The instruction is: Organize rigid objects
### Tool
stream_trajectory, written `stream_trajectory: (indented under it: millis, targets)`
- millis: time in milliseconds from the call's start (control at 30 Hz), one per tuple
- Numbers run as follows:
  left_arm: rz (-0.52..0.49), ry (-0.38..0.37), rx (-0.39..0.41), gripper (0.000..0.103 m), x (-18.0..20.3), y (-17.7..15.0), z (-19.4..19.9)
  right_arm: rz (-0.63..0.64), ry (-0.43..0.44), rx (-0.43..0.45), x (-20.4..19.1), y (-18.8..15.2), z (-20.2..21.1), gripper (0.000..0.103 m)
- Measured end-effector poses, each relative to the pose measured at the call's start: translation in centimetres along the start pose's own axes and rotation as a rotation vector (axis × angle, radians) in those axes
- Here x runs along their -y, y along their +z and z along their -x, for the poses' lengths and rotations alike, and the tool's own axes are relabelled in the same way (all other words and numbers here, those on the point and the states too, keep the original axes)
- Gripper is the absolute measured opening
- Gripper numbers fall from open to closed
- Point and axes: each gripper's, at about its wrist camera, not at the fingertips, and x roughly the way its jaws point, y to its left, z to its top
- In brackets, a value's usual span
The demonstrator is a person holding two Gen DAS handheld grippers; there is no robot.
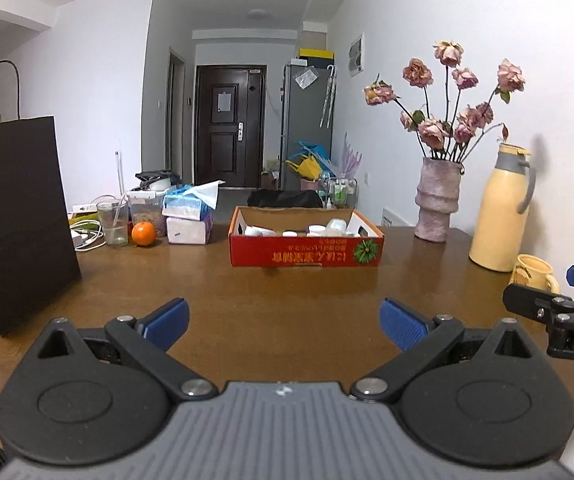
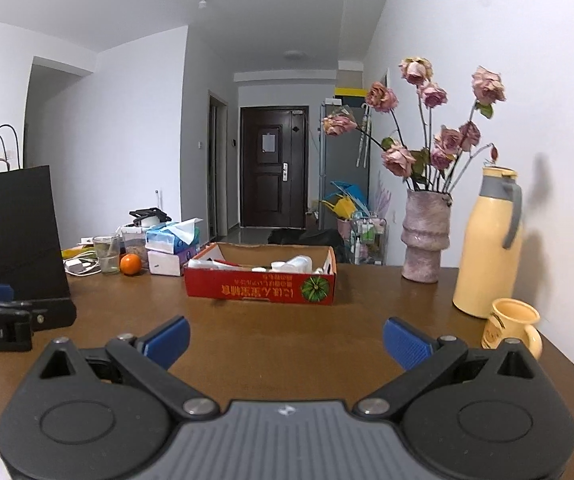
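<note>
Nearest the cameras, the left gripper [image 1: 285, 322] hovers low over the brown table [image 1: 287, 292], its blue-padded jaws spread wide with nothing between them. The right gripper [image 2: 285, 340] hangs beside it at the same height, jaws likewise wide apart and empty. Each one shows at the edge of the other's view.

Further along, near the middle of the table, sits a shallow red cardboard box [image 1: 306, 251] with a green pumpkin printed on its front. White bottles and small jars [image 1: 329, 229] lie inside it, partly hidden by its wall.

To the right stand a yellow mug [image 2: 513, 326], a tall yellow thermos [image 2: 489, 244] and a pink vase [image 2: 425, 236] of dried roses, all close to the wall. To the left a black paper bag [image 1: 15, 220] stands upright. Past it are an orange [image 1: 143, 234], a glass [image 1: 113, 224] and tissue packs [image 1: 189, 218]. Beyond the table, a dark door [image 1: 229, 124] closes the hallway.
</note>
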Motion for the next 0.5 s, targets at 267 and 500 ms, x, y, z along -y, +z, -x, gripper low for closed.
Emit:
stream_trajectory:
  millis: [267,500]
  targets:
    - [0.003,-0.010,0.009,0.103,0.03,-0.39,0.60,-0.027,-0.023,0.007,1.07,-0.28,0.89,0.103]
    - [-0.004,-0.010,-0.009,0.103,0.11,-0.47,0.37,-0.026,-0.023,-0.001,0.91,-0.48,0.62,0.103]
